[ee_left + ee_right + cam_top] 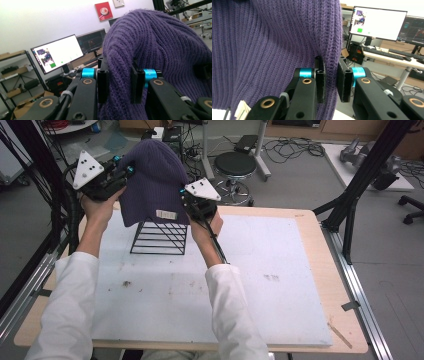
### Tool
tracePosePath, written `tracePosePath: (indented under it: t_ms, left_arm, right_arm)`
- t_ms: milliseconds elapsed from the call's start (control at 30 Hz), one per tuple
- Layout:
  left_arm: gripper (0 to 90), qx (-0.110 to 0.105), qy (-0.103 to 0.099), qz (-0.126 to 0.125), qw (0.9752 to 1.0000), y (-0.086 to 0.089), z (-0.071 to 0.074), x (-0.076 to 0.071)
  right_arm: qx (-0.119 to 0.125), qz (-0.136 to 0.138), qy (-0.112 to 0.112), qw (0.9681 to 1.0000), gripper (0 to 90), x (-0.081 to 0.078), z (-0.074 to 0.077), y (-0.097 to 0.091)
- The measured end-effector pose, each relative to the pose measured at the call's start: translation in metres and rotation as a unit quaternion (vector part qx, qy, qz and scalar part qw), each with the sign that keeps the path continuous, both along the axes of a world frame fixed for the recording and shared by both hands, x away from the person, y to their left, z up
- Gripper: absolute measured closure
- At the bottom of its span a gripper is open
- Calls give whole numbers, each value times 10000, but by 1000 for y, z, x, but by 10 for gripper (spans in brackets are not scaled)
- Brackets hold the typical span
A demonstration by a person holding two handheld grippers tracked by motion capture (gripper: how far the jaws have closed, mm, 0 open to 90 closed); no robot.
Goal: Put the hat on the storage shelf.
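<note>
A purple knit beanie point(152, 180) hangs over the top of a black wire stand point(160, 237) on the white mat. Its left edge is pinched by my left gripper point(125, 170), up at the stand's upper left. My right gripper point(184, 195) is shut on its right edge, lower down. In the left gripper view, a thick fold of the beanie point(162, 42) fills the gap of the left gripper point(120, 75). In the right gripper view, the right gripper point(330, 75) clamps the rim of the beanie point(274, 37). A white label point(166, 214) shows on the beanie's lower front.
The white mat point(250, 270) covers most of a wooden table point(320, 270). A black stool point(235, 165) and floor cables lie beyond the far edge. A black frame post point(360, 185) rises at the table's right. Monitors point(378, 22) stand in the background.
</note>
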State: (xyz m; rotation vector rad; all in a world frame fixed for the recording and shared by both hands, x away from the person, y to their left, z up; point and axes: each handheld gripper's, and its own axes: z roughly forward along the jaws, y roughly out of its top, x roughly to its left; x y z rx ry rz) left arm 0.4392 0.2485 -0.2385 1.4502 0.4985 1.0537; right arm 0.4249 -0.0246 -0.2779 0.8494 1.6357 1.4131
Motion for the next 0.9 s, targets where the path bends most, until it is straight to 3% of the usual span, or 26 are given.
tracePosePath:
  t_ms: [333,567,900]
  left_arm:
    - [737,-28,263,-74,9996,6,-24,4]
    - [737,-57,314,-200,9993,6,-39,2]
    - [738,146,486,-213,9985,6,-54,5]
  right_arm:
    - [-75,-14,191,9998,802,1,-23,7]
    - [-103,8,301,9995,796,-1,-32,3]
    - [-220,116,426,9988,795,-3,-53,2]
